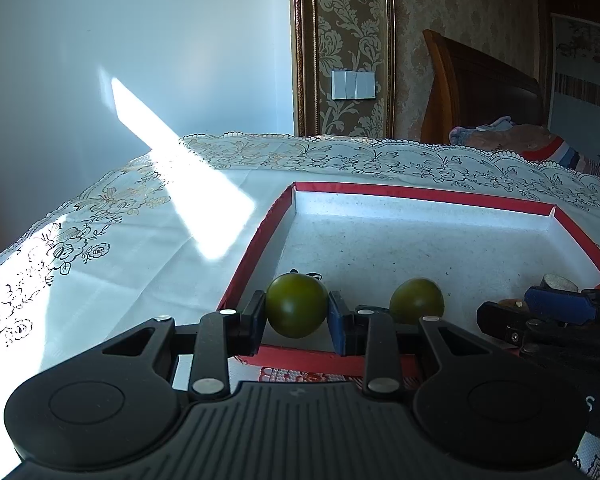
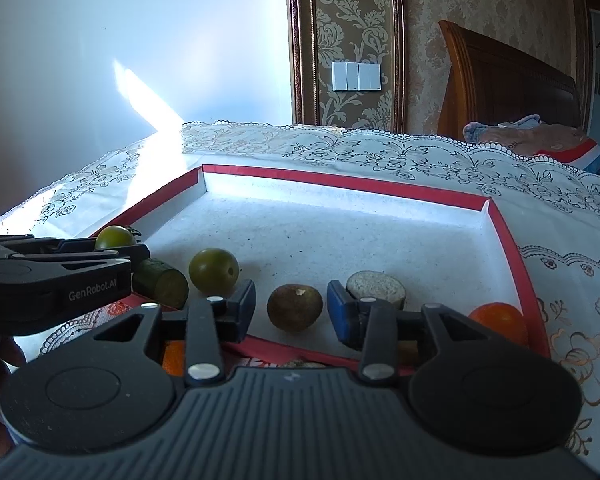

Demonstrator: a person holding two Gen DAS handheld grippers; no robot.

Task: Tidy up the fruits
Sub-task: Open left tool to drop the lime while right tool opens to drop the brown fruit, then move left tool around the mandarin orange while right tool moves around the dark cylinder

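While the lace tablecloth [image 2: 380,152] fills the middle of both views, we see the red-rimmed tray [image 2: 340,184] lying on it, its white floor taking up the centre of each frame. At the bottom centre of the left wrist view, our left gripper [image 1: 296,312] pinches a green tomato [image 1: 297,305], both pads pressed on its sides, just inside the tray's near left corner. A second green tomato [image 1: 417,301] sits just to its right on the tray floor. At the bottom centre of the right wrist view, our right gripper [image 2: 292,310] stands spread a little, a brown round fruit [image 2: 295,307] between its fingers with a gap showing on each side. Left of that lies a cut cucumber piece [image 2: 162,282]; right of the fruit sits a pale cut piece [image 2: 376,285] we cannot identify. An orange fruit [image 2: 500,320] at lower right is partly hidden behind the gripper's body.
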